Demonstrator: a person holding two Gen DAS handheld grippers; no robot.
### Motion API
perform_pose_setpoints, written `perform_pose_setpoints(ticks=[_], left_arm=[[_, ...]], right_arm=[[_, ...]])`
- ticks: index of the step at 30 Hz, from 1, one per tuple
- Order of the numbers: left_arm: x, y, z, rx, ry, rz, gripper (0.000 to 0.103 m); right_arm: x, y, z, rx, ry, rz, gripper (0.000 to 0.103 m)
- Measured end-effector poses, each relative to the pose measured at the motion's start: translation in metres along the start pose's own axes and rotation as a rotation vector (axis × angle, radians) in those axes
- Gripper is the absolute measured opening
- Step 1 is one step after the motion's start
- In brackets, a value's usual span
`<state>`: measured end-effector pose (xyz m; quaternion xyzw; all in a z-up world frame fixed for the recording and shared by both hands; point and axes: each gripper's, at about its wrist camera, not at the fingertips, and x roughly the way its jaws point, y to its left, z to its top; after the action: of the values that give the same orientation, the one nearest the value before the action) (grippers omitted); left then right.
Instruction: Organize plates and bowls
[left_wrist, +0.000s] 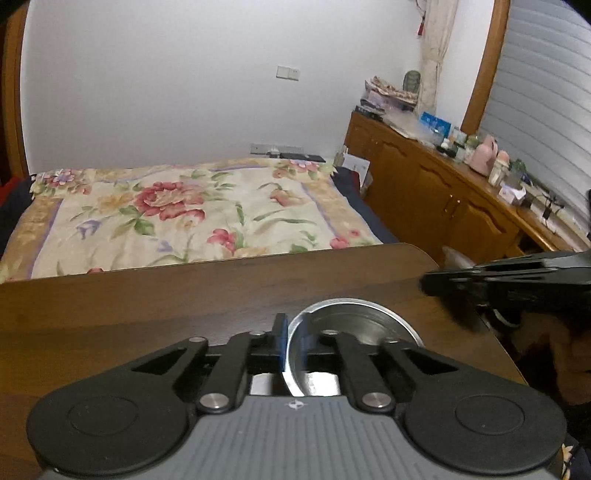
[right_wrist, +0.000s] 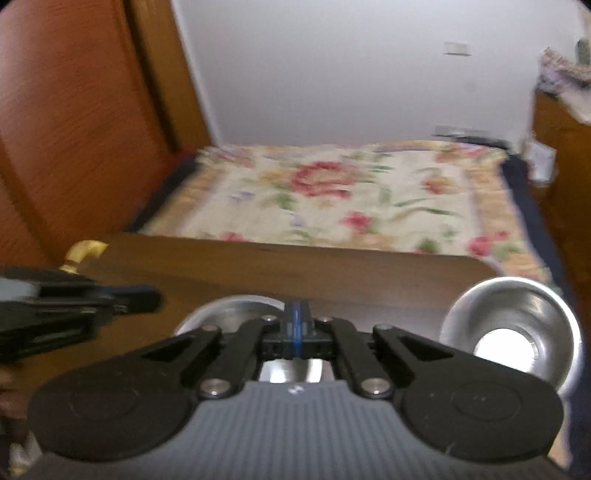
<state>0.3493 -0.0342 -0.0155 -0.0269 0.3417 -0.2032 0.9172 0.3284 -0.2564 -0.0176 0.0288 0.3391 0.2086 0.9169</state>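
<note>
Steel plate (left_wrist: 351, 325) sits on the brown wood table (left_wrist: 147, 314) near its right front edge, directly under the left claw (left_wrist: 293, 339). Left claw is narrow, blue-padded fingers (left_wrist: 280, 341) pinching the plate's near rim; rim passes between the pads. Plate looks shallow, flat-bottomed, shiny; whether it's lifted or resting flat I can't tell.

Right claw (right_wrist: 295, 332) has its fingers pressed together with no gap showing between the blue pads, nothing between them. It hangs over the same plate (right_wrist: 229, 308), seen just ahead and slightly left of its tips. Right wrist view is motion-blurred, so contact with the plate is unclear.

Steel bowl (right_wrist: 511, 325) sits to the right of the right claw at the table's right corner, upright, opening up, bright reflection in its base. It stands apart from the plate.

Each claw shows in the other's view: right claw (left_wrist: 517, 284) enters from the right of the left wrist view above the table edge; left claw (right_wrist: 140, 295) comes in from the left of the right wrist view, near the plate's left rim.

Beyond the table: bed with floral quilt (left_wrist: 184, 214), white wall behind. Wood sideboard (left_wrist: 424, 184) along the right, cluttered with small bottles and boxes. Wood panel (right_wrist: 74, 129) on the left.
</note>
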Motion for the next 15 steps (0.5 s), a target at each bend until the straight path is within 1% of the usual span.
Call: perform_pose_setpoints(ticks=[1,2,3,4,5,6,7,9,11,12,13,15], left_arm=[[-0.001,0.002,-0.002,0.001,-0.001,0.0,0.044],[0.001,0.004,-0.004,0.003,0.009,-0.004,0.051],[0.003,0.006,-0.005,0.002,0.021,-0.012,0.055],[0.006,0.008,-0.007,-0.005,0.031,-0.021,0.055],[0.009,0.009,-0.008,-0.003,0.043,-0.02,0.055],[0.011,0.009,-0.008,0.006,0.059,-0.007,0.054],[0.013,0.009,-0.009,0.005,0.067,0.004,0.05],[0.016,0.011,-0.01,-0.011,0.075,-0.003,0.05],[0.018,0.014,-0.013,-0.027,0.094,-0.022,0.05],[0.02,0.015,-0.014,-0.032,0.107,-0.028,0.045],[0.021,0.016,-0.016,-0.04,0.117,-0.024,0.038],[0.024,0.017,-0.019,-0.049,0.133,-0.031,0.033]], right_arm=[[-0.009,0.002,0.0,-0.034,-0.012,0.031,0.001],[-0.019,0.002,-0.001,-0.055,-0.034,0.063,0.001],[-0.029,-0.001,0.0,-0.062,-0.064,0.066,0.002],[-0.036,-0.008,0.0,-0.068,-0.088,0.032,0.012],[-0.036,-0.013,0.0,-0.066,-0.089,0.021,0.033],[-0.031,-0.02,0.0,-0.053,-0.082,0.032,0.044],[-0.024,-0.027,-0.003,-0.032,-0.072,0.061,0.056],[-0.007,-0.033,-0.01,0.011,-0.047,0.103,0.055],[0.007,-0.03,-0.019,0.03,-0.01,0.131,0.055],[0.009,-0.024,-0.023,0.029,0.007,0.128,0.055],[0.017,-0.022,-0.026,0.032,0.028,0.123,0.055],[0.021,-0.017,-0.033,0.031,0.052,0.125,0.055]])
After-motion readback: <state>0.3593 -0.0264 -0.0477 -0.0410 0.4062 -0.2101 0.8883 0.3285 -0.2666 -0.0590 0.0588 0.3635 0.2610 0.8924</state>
